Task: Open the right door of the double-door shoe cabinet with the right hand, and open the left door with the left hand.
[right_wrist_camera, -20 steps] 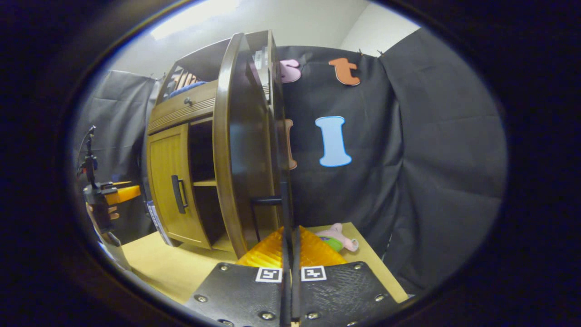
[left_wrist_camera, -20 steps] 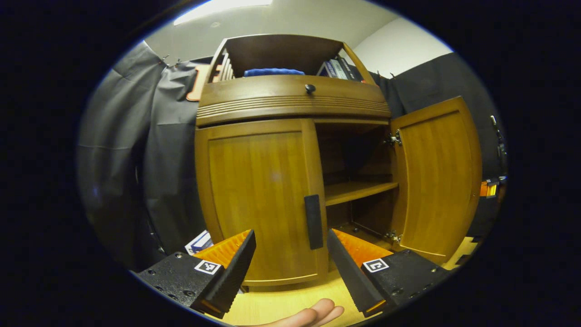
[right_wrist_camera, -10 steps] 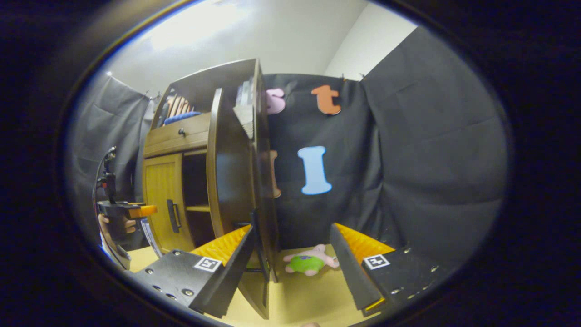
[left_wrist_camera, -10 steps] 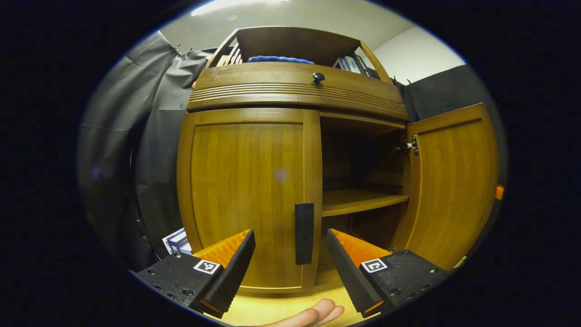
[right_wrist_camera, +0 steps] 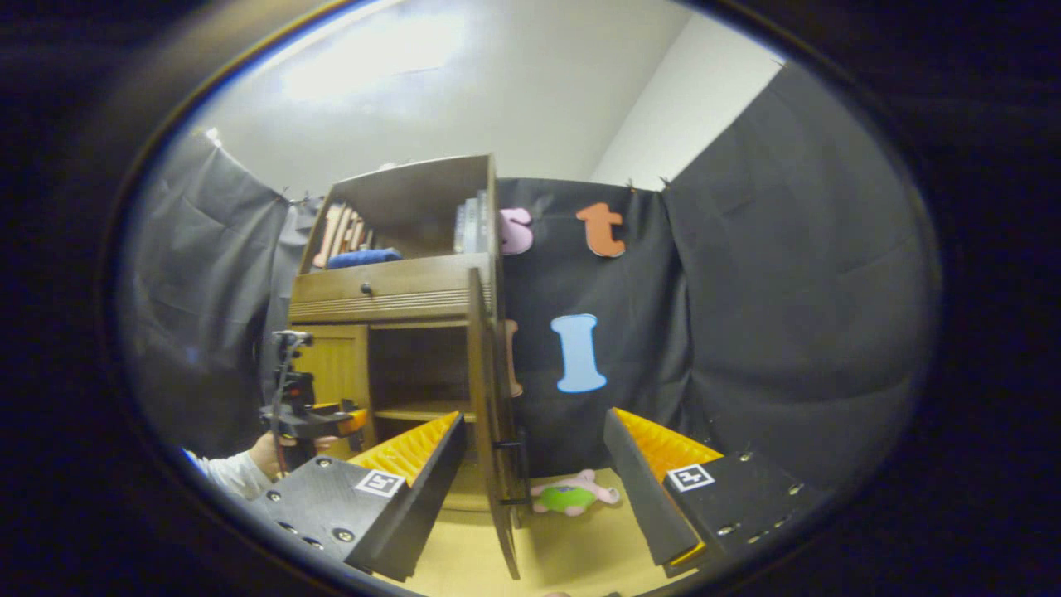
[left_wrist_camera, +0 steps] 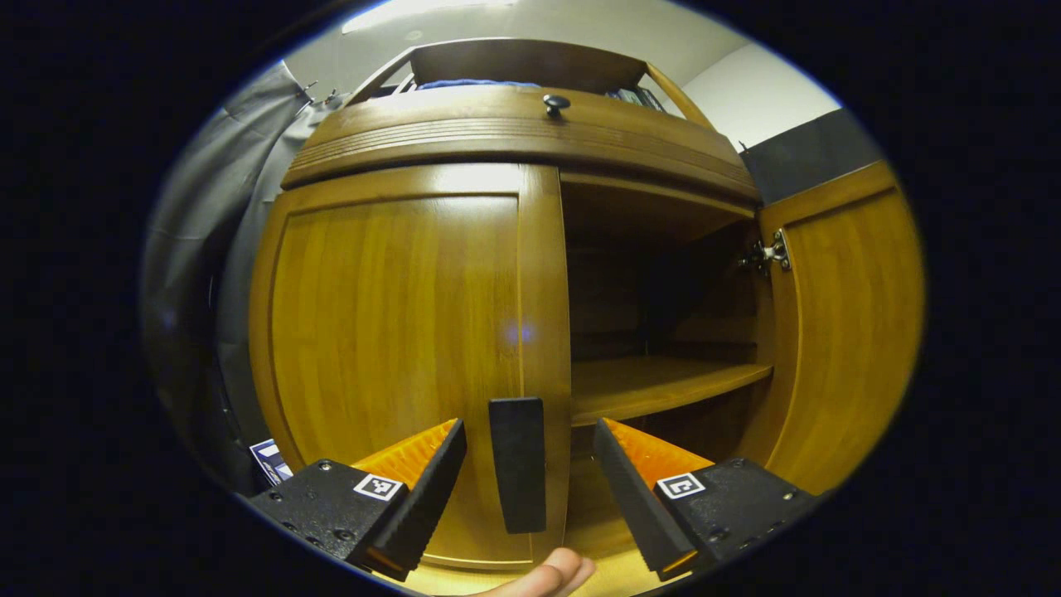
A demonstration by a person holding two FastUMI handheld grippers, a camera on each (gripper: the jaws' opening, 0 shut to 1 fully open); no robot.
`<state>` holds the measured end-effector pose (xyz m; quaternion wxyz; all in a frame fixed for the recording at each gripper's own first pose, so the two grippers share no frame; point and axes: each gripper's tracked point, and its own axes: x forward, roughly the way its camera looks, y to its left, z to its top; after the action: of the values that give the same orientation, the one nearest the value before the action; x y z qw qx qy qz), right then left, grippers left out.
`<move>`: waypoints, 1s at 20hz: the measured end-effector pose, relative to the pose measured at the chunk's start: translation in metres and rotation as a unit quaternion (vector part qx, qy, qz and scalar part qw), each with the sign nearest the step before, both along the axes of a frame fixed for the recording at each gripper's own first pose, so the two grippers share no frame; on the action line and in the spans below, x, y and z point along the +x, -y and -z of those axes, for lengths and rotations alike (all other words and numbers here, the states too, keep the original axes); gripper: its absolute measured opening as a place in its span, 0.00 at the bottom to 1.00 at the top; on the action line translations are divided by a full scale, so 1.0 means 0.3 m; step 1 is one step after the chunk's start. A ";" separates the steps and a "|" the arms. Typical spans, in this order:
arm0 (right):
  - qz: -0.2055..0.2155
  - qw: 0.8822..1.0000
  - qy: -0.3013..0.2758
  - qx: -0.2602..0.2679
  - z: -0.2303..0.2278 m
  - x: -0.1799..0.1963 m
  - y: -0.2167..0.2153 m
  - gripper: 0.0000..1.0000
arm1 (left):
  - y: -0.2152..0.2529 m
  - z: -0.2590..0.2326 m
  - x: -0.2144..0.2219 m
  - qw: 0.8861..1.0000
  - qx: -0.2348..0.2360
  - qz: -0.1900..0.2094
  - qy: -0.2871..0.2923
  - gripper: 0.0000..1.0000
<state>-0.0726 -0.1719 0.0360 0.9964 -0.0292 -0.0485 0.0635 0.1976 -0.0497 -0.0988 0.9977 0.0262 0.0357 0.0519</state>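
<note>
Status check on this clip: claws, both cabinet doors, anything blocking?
Left claw open, straddling left door handle, not clamped. Right claw open, clear of the open right door. Left door shut. Nothing blocking the handle.

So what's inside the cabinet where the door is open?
Behind the open right door you can see a bare wooden shelf and dark space above it. The left door is shut and hides that side.

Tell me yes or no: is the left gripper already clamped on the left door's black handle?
No: in the left gripper view the left gripper is open, its fingers apart on either side of the black handle of the closed left door.
</note>
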 end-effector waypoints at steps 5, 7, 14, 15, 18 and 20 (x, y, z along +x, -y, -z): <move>-0.012 1.000 -0.012 -0.012 -0.029 -0.034 -0.121 0.99 | -0.010 0.090 0.033 0.999 0.000 0.013 -0.033 0.52; 0.005 1.000 -0.023 -0.010 -0.023 -0.032 -0.122 0.95 | -0.010 0.094 0.017 0.999 -0.016 0.022 -0.042 0.35; 0.026 0.999 -0.026 0.001 -0.059 -0.042 -0.140 0.99 | 0.002 0.078 -0.123 0.996 -0.026 0.057 -0.070 0.33; 0.023 0.999 -0.025 0.006 -0.061 -0.050 -0.151 0.99 | 0.001 0.073 -0.149 0.995 -0.024 0.062 -0.073 0.33; 0.017 1.000 -0.023 0.014 -0.067 -0.063 -0.176 0.99 | -0.003 0.065 -0.222 0.992 -0.017 0.089 -0.086 0.34; 0.017 0.999 -0.029 0.008 -0.048 -0.071 -0.196 0.99 | -0.013 0.056 -0.272 0.990 -0.027 0.106 -0.090 0.34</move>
<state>-0.0940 -0.1131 0.0503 0.9985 -0.0201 -0.0200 0.0470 0.1161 -0.0457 -0.1155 0.9906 0.0071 0.1239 -0.0573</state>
